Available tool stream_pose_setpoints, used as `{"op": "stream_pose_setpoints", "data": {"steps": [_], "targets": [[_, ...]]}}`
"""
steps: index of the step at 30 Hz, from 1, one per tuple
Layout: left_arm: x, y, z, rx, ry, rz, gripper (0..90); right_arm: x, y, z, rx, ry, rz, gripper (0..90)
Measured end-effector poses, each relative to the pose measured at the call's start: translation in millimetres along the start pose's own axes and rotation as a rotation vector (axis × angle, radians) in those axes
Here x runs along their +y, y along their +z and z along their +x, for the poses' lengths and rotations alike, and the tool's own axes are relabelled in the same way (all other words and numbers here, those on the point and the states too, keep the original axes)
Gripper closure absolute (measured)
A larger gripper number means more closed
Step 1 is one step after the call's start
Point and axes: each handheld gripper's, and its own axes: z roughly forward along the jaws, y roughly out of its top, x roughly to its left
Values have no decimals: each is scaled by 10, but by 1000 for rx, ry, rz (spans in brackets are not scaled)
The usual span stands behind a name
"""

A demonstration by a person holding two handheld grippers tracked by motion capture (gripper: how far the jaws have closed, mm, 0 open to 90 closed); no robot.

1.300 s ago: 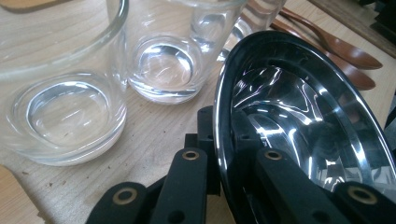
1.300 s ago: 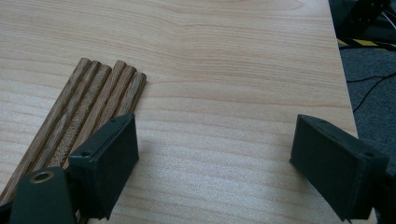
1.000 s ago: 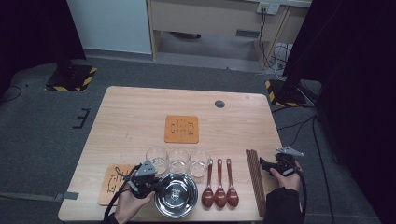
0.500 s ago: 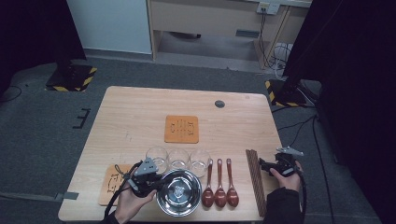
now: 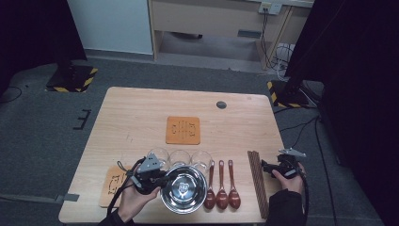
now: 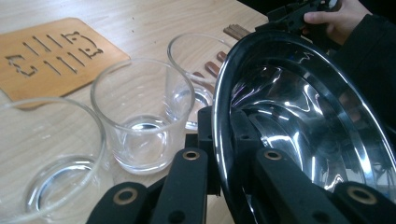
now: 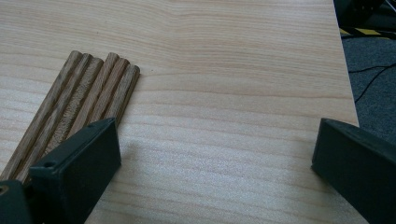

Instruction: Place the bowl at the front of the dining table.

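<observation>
My left claw [image 5: 157,181] is clamped on the bowl's [image 5: 184,188] left rim, bowl at the near edge, just near of the glasses [image 5: 180,158]. Right claw [image 5: 269,168] sits wide apart by the chopsticks [image 5: 256,181], so left does the moving.

steel bowl [image 5: 184,188] | shiny, tilted | rim pinched | table's near edge

Nothing here can be read as words, brands or numbers. The orange mat [image 5: 183,130] and the wooden coaster [image 6: 51,55] carry only cut-out slots, and the steel bowl [image 5: 184,189] shows a blurred centre mark.
</observation>
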Motion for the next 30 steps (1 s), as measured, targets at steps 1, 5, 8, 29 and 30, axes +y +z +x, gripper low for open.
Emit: {"op": "stream_pose_setpoints", "data": {"steps": [1,5,8,29,30], "targets": [[13,-5,1,1,1,-4,855,0,-1,1,0,2,1,12],[84,-36,8,5,3,-16,855,0,0,-3,-4,4,2,7],[138,-55,16,9,8,-25,855,0,0,-2,-5,9,3,6],[548,-45,194,54,-2,-76,855,-1,0,-2,-5,9,3,6],[564,-35,207,57,-4,-78,855,-1,0,-2,-5,9,3,6]]}}
